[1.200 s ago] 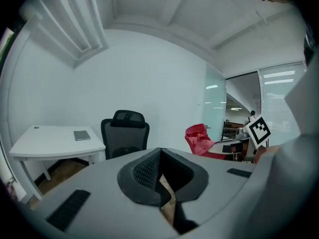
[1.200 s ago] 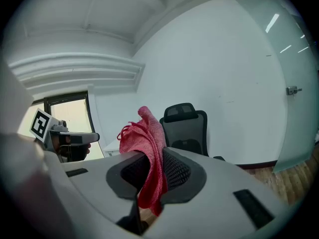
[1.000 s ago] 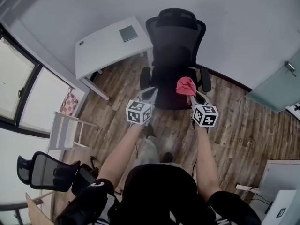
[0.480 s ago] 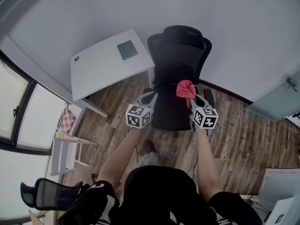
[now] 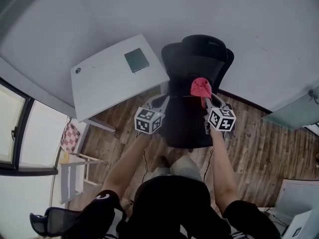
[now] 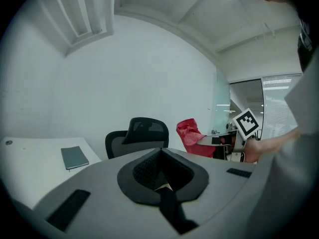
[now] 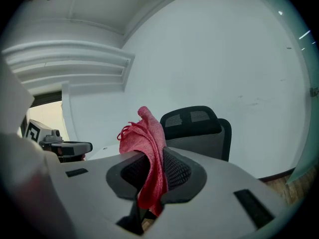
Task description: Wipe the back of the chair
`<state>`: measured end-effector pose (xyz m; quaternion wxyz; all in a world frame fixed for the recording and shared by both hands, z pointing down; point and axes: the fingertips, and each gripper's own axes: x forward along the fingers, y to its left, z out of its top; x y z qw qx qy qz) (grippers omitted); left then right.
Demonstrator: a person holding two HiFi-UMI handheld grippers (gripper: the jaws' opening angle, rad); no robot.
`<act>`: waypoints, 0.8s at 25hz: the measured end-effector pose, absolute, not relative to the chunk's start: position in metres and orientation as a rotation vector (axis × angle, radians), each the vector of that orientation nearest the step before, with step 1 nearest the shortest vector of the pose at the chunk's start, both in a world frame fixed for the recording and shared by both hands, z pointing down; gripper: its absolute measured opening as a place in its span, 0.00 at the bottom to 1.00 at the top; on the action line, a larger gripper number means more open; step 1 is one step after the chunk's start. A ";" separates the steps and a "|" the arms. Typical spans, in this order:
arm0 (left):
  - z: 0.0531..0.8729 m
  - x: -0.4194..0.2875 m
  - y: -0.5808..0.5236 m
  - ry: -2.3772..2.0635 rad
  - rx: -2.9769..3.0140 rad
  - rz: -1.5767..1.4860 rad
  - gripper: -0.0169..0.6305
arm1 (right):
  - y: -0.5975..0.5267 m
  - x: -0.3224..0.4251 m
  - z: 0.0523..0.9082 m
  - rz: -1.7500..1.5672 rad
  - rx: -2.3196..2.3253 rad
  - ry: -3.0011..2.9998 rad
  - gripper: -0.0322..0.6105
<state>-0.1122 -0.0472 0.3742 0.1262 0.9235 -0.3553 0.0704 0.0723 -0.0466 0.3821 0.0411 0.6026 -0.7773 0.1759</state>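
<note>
A black office chair (image 5: 198,56) stands against the white wall, its mesh back and headrest facing me. My right gripper (image 5: 203,94) is shut on a red cloth (image 5: 201,86), held in front of the lower part of the backrest, over the seat (image 5: 187,126). In the right gripper view the cloth (image 7: 150,143) hangs pinched between the jaws, with the chair's headrest (image 7: 192,118) behind it. My left gripper (image 5: 160,100) hovers by the chair's left armrest, jaws shut on nothing. From the left gripper view I see the chair (image 6: 142,132) and the cloth (image 6: 191,136).
A white desk (image 5: 107,83) with a grey-green notebook (image 5: 136,59) stands left of the chair, close to it. A glass door (image 5: 297,111) is at the right. Another black chair (image 5: 55,222) and a white rack (image 5: 74,176) sit at lower left by the windows.
The person has stepped toward the chair. Both grippers moved forward and up, and the red cloth now sits in front of the backrest rather than over the seat.
</note>
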 end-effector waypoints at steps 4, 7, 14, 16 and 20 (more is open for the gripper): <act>0.373 -0.115 -0.083 -1.052 2.669 0.178 0.06 | -0.092 0.070 0.377 0.546 1.869 -2.384 0.17; 0.375 -0.112 -0.114 -1.065 2.662 0.166 0.06 | -0.131 0.070 0.377 0.550 1.878 -2.405 0.17; 0.379 -0.102 -0.181 -1.095 2.639 0.186 0.06 | -0.219 0.070 0.381 0.594 1.855 -2.420 0.17; 0.380 -0.097 -0.201 -1.112 2.628 0.184 0.06 | -0.244 0.071 0.382 0.608 1.841 -2.432 0.16; 0.387 -0.092 -0.231 -1.141 2.602 0.194 0.06 | -0.285 0.070 0.387 0.648 1.816 -2.456 0.16</act>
